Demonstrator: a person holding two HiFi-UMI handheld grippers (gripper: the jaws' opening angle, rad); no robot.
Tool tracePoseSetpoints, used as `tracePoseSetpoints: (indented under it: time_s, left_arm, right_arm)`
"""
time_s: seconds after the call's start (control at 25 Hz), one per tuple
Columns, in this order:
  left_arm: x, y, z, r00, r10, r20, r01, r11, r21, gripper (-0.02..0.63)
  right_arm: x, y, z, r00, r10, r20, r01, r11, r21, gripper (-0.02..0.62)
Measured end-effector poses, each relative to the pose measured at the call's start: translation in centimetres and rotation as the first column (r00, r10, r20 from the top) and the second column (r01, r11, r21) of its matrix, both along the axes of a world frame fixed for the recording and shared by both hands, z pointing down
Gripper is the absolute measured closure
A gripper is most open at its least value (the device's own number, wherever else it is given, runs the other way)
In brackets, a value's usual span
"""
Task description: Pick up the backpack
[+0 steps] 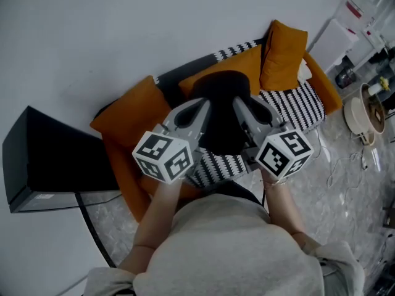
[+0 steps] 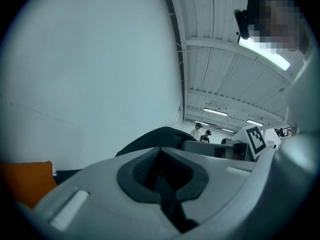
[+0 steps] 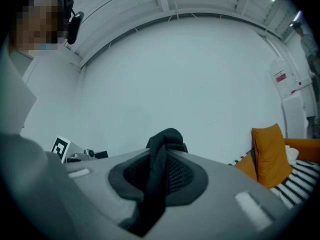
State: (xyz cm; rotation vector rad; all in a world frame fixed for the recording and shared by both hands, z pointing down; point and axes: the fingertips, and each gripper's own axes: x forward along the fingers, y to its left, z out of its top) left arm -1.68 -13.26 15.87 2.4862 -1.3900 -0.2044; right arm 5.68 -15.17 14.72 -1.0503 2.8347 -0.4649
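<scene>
Your light shirt (image 1: 234,245) filled the bottom edge. Above it, your left gripper (image 2: 161,176) pinched a black strap (image 2: 170,206) of the backpack (image 1: 221,113), and your right gripper (image 3: 156,176) was clamped on another black fold (image 3: 165,139). That backpack sat at frame centre between both grippers, over the striped cushion (image 1: 299,106).

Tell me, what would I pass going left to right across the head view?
black box → orange cushion → left tongs → black backpack → right tongs → round white pot
</scene>
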Motion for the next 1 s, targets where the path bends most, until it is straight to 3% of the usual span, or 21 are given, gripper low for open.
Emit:
tracePoseSetpoints:
  time_s: [1.0]
  left_arm:
    - [0.46, 0.27, -0.4, 1.0, 0.008, -0.02, -0.008, 1.0, 0.006, 0.601]
  right_arm:
    - [0.25, 0.65, -0.61, 1.0, -0.003, 0.022, 0.003, 1.0, 0.019, 0.535]
